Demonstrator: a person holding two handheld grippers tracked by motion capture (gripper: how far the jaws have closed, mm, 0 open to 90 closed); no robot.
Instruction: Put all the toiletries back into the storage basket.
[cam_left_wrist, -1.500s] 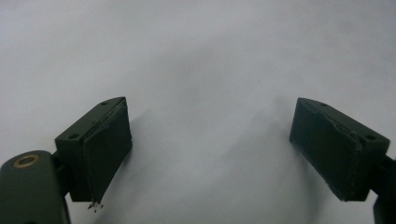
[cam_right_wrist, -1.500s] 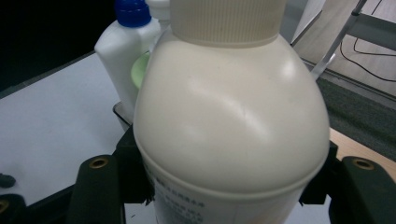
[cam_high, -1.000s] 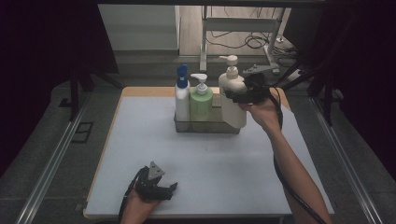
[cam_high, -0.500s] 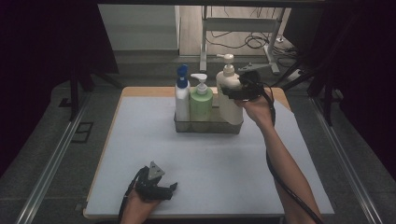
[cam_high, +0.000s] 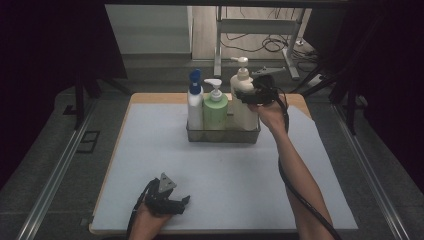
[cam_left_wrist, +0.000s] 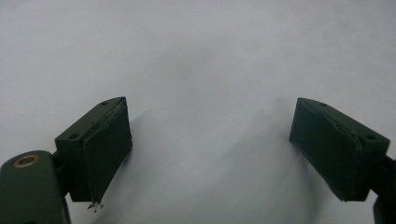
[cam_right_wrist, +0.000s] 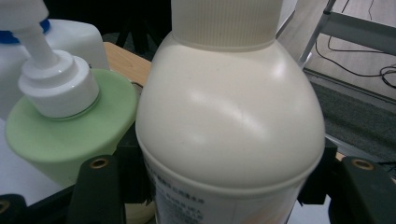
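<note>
Fingers of the right gripper (cam_high: 250, 96) are clamped on the cream pump bottle (cam_right_wrist: 229, 116), standing in the metal tray (cam_high: 223, 135) at the far tabletop (cam_high: 150, 150). Left gripper (cam_left_wrist: 210, 154) rests near, fingers apart.

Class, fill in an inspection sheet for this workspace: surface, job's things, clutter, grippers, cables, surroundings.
Surface: pale grey mat on a wooden table, bare across the middle and front.
Job's things: cream pump bottle stands at the right end of the metal caddy, with the green pump bottle and the blue-capped bottle beside it.
Clutter: nothing seen.
Grippers: right gripper is clamped on the cream pump bottle's body below the shoulder; left gripper rests open at the mat's near edge, nothing between its fingers.
Cables: a black cable runs along the right forearm; loose wires lie on the floor beyond.
Surroundings: dim room, metal frame legs behind the table.
</note>
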